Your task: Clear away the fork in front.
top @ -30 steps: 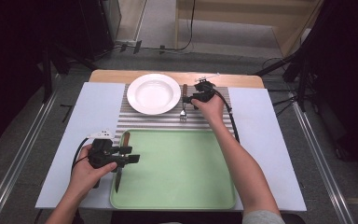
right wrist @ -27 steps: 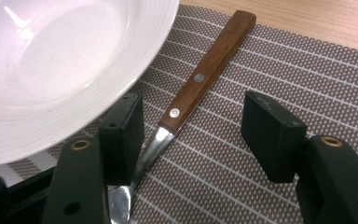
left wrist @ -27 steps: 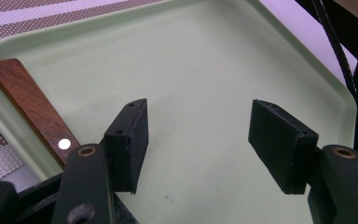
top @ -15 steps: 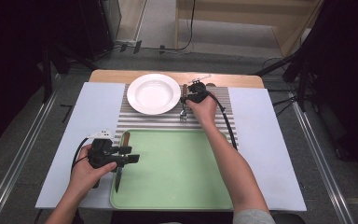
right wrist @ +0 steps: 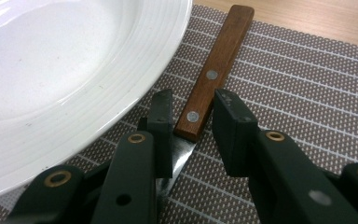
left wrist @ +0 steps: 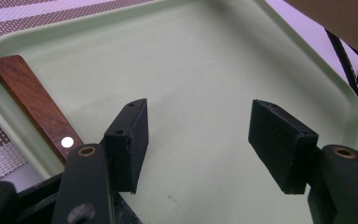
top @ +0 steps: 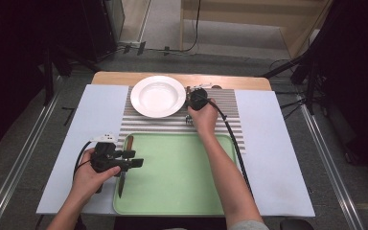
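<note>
A fork with a wooden handle (right wrist: pixel 214 65) lies on the striped placemat (right wrist: pixel 298 93), just right of the white plate (top: pixel 158 96); its metal tines (top: pixel 189 120) point toward me. My right gripper (right wrist: pixel 191 105) has narrowed its jaws against the near end of that handle, and the fork still rests on the mat. The right gripper (top: pixel 194 98) sits between the plate and my hand. A wooden-handled knife (top: pixel 124 163) lies along the left side of the green tray (top: pixel 182 177). My left gripper (left wrist: pixel 198 121) hovers open above the tray, with the knife handle (left wrist: pixel 32 102) to its left.
The plate rim (right wrist: pixel 135 93) nearly touches the right gripper's left jaw. Pale sheets (top: pixel 100 110) cover the table on both sides of the mat. The right gripper's black cable (top: pixel 232 139) trails over the tray's right corner. Dark stands and floor surround the table.
My right hand has shifted a little left, toward the plate, and settled over the fork's handle. The left hand and gripper have stayed where they were.
</note>
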